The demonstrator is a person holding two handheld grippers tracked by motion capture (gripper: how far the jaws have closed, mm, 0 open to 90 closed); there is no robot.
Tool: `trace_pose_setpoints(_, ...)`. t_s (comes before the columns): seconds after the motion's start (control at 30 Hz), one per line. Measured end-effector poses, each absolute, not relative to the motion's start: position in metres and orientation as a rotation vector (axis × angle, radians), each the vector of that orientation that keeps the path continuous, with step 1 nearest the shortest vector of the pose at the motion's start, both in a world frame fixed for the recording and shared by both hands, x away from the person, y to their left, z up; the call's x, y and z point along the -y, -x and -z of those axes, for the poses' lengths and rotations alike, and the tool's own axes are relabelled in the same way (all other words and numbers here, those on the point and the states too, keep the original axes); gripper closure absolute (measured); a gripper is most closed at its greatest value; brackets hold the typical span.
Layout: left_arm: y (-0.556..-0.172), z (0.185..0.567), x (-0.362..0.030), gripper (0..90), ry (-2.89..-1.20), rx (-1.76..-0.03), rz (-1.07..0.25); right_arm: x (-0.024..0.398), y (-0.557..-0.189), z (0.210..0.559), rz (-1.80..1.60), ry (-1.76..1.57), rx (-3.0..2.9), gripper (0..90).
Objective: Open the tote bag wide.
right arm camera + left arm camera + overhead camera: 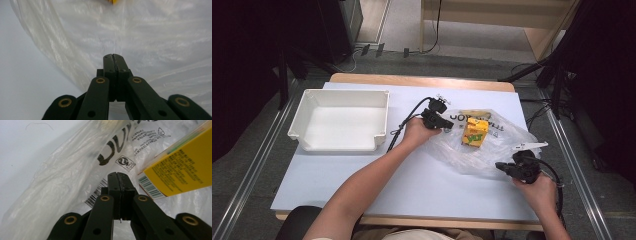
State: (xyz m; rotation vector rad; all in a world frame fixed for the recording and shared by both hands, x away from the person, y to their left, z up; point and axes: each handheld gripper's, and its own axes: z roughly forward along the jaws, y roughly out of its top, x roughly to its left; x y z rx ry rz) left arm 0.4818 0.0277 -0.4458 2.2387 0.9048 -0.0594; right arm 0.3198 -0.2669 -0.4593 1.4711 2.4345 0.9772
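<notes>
Plastic bag (pixel 484 145): pinched at opposite edges by left gripper (pixel 443 121) and right gripper (pixel 504 167), jaws pressed together. Yellow carton (pixel 475 132): inside the bag, between the grippers, not yet out. White bin (pixel 341 120): beyond left gripper, holding nothing.

High view: even, fairly bright overhead light falls on the white table (pixel 362 175); the surroundings on both sides drop into near black. Shadows are soft and short, seen under the forearm and beside the white bin (pixel 341 120). Resolution is low and fine detail is soft. The plastic bag (pixel 492 145) shows mild sheen, no hard glare.

Left gripper view: the bag's print is readable and the yellow carton (pixel 180 172) is sharp enough; the nearest linkage at the bottom is slightly soft.

Right gripper view: the bag's (pixel 150 37) folds are smeared by blur, with pale highlights across them.
</notes>
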Motion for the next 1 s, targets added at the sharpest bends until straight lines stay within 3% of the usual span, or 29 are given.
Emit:
trace_pose_setpoints(0.3,-0.477,0.431,-0.033,82.3,-2.223,-0.868,0.086,0.264,-0.329,0.448,-1.086,-1.443,-2.366,88.6)
trace_pose_setpoints(0.47,-0.471,0.419,-0.036,73.4,-2.227,-0.805,0.102,0.267,-0.327,0.438,-1.175,-1.395,-2.298,72.7)
trace_pose_setpoints(0.7,-0.465,0.41,-0.04,50.5,-2.232,-0.736,0.105,0.261,-0.322,0.432,-1.206,-1.306,-2.274,48.9)
trace_pose_setpoints(1.0,-0.456,0.403,-0.04,39.2,-2.258,-0.601,0.1,0.26,-0.318,0.428,-1.264,-1.359,-2.235,41.1)
